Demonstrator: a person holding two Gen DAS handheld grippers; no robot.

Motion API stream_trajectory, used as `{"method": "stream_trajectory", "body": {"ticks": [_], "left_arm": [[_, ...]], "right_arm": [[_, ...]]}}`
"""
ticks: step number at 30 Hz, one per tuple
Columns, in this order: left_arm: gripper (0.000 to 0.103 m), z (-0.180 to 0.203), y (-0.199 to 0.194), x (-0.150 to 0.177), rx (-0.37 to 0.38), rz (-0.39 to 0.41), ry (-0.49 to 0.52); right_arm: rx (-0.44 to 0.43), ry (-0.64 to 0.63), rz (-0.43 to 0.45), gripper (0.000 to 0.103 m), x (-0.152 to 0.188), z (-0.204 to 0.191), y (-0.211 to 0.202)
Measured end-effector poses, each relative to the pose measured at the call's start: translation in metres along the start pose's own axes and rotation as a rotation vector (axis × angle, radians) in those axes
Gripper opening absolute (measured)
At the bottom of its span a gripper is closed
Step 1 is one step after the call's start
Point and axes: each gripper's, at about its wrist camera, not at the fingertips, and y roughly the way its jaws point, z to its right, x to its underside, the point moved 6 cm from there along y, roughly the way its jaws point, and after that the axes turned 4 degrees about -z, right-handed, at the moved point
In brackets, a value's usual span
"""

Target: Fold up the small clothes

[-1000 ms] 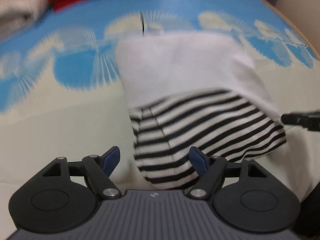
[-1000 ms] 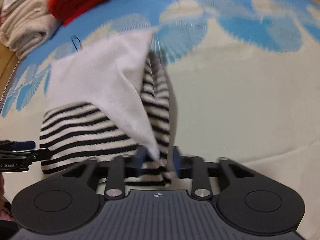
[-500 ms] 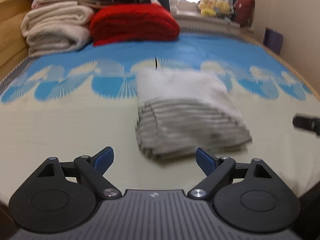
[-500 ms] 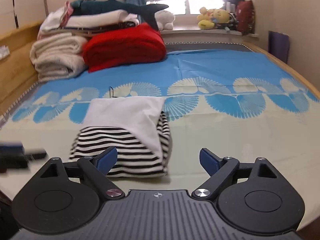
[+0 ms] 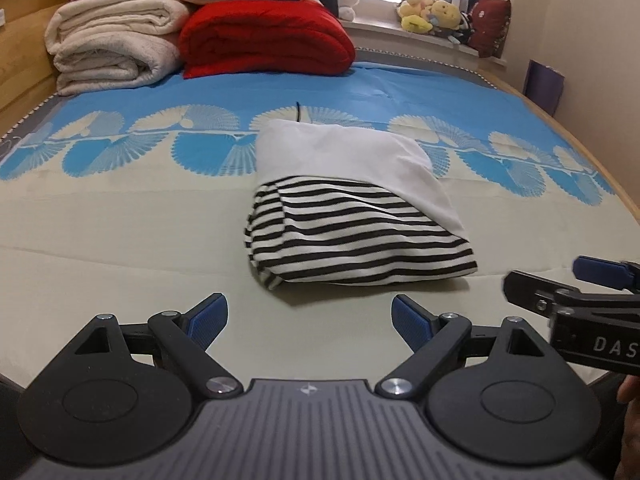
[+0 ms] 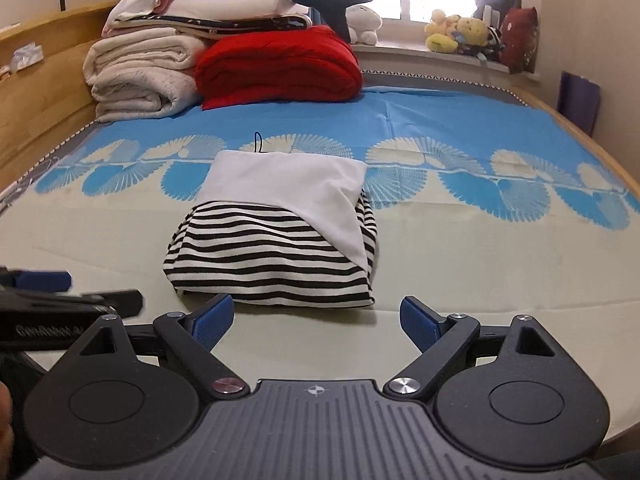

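Observation:
A small folded garment (image 5: 352,216), white on top with black-and-white stripes below, lies flat on the bed; it also shows in the right wrist view (image 6: 280,232). My left gripper (image 5: 308,318) is open and empty, held back from the garment's near edge. My right gripper (image 6: 316,318) is open and empty, just short of the striped edge. The right gripper's fingers (image 5: 568,284) show at the right edge of the left wrist view, and the left gripper's fingers (image 6: 60,292) show at the left edge of the right wrist view.
The bed sheet (image 5: 120,240) is pale with a blue fan pattern further back. A red folded blanket (image 6: 280,68) and cream folded blankets (image 6: 140,76) are stacked at the head of the bed. Plush toys (image 6: 460,32) sit on the windowsill. A wooden bed rail (image 6: 40,92) runs along the left.
My right gripper let go of the white corner and opened. Both grippers pulled back from the garment and tilted up, so the folded garment now lies alone on the bed.

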Motion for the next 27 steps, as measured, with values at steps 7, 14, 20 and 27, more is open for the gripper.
{"method": "stream_trajectory", "body": {"ticks": [7,14,20,27], "left_arm": [[0.092,0.0006,0.0015,0.0005,-0.003,0.012,0.0],[0.092,-0.0007,0.0022,0.0006,0.0,0.013,0.0],[0.092,-0.0003,0.0025,0.0011,0.001,0.012,-0.002],[0.092,-0.0006,0.0029,0.0012,0.001,0.012,-0.001]], "right_arm": [[0.003,-0.015,-0.007,0.091,0.001,-0.0082,0.0043],[0.001,-0.017,-0.008,0.091,0.0021,-0.0087,0.0035],[0.004,-0.015,-0.013,0.091,0.0013,-0.0086,0.0037],[0.004,-0.01,-0.014,0.091,0.0011,-0.0078,0.0041]]}}
